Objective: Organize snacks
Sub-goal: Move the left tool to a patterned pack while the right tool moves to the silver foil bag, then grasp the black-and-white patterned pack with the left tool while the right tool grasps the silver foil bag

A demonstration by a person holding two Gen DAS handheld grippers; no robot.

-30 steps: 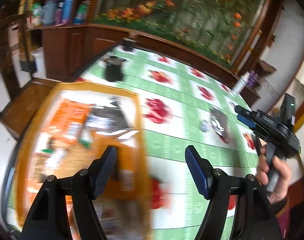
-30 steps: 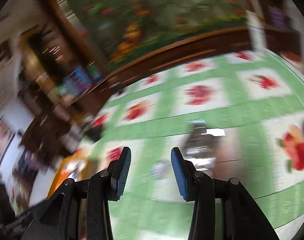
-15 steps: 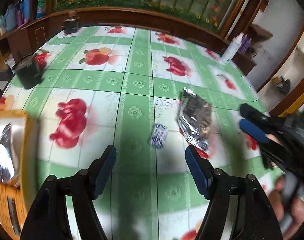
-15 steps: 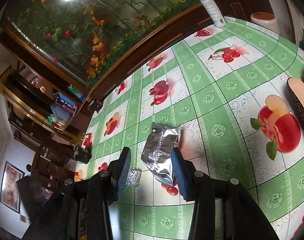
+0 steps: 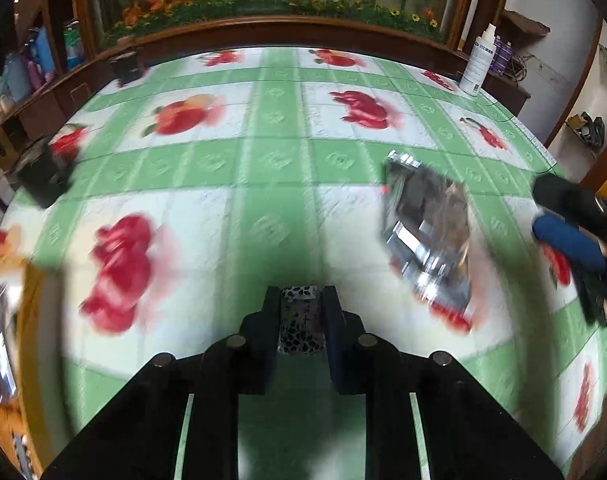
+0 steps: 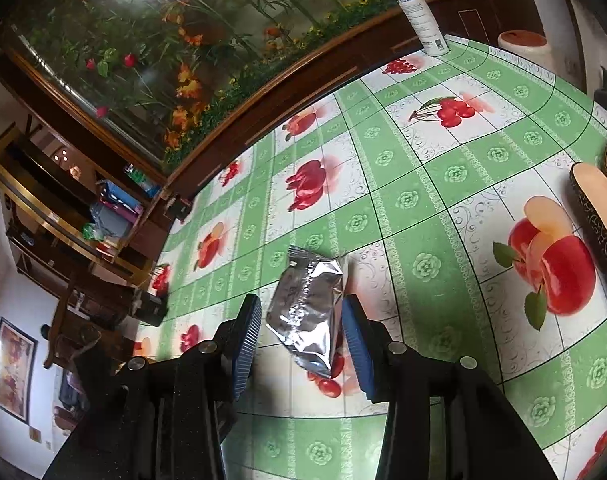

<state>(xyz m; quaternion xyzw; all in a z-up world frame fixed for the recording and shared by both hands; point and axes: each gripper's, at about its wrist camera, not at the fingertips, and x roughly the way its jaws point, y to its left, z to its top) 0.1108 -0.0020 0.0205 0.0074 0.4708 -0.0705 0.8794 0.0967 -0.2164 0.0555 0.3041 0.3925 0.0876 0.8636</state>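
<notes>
**Two snacks, two grippers: getting both grabs right**

Left gripper (image 5: 300, 322) is already clamped on the small leopard-print snack packet (image 5: 299, 334), which sits on the green fruit-pattern tablecloth (image 5: 271, 168). I'd lift it straight up so it doesn't slide out. Right gripper (image 6: 301, 338) has its jaws opening around the crinkly silver foil pouch (image 6: 309, 312), pads not touching it yet. Get lower and squeeze the middle, not the puffy edge, then carry both to the yellow-rimmed tray (image 5: 31, 284) at the left
</notes>
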